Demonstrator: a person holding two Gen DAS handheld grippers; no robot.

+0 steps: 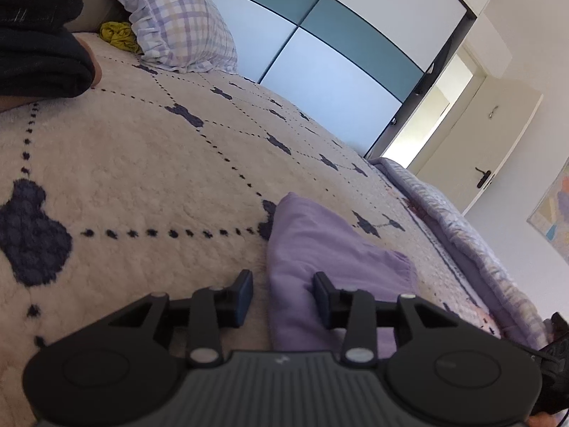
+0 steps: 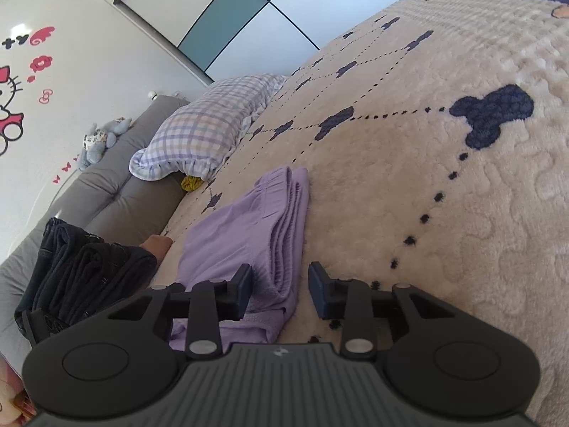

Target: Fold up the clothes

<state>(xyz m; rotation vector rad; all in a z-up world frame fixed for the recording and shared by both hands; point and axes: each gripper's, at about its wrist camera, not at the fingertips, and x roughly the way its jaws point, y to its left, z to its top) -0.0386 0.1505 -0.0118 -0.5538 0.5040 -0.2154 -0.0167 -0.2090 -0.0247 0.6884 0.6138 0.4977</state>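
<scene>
Reading the left tongs: the left gripper (image 1: 281, 293) hangs low over the bed with its jaws parted and nothing pinched; a corner of the lilac garment (image 1: 330, 256) lies between and beyond the fingers, apparently clear of the pads.
Right tongs: the right gripper (image 2: 279, 293) is likewise parted and empty, straddling the stacked folded edge of the lilac garment (image 2: 249, 227) without clamping it.
Why both are low and open: my judgement is that each is set at one end of the cloth, ready to nip an edge for another fold or to smooth it.
Garment's place: flat on the fleece bedspread (image 2: 409, 195), folded in layers, its gathered waistband end towards the checked pillow (image 2: 209, 124).
Why flat: the broad soft bedspread serves as the folding surface.
Dark stack: folded dark clothes (image 2: 89, 267) sit beside the headboard (image 2: 117, 178), probably finished pieces kept out of the way.
Yellow item: a crumpled yellow cloth (image 2: 192, 183) lies by the pillow, unfolded.
Background: the wardrobe doors (image 1: 320, 53) and a plush toy (image 2: 97, 140) on the headboard.
</scene>
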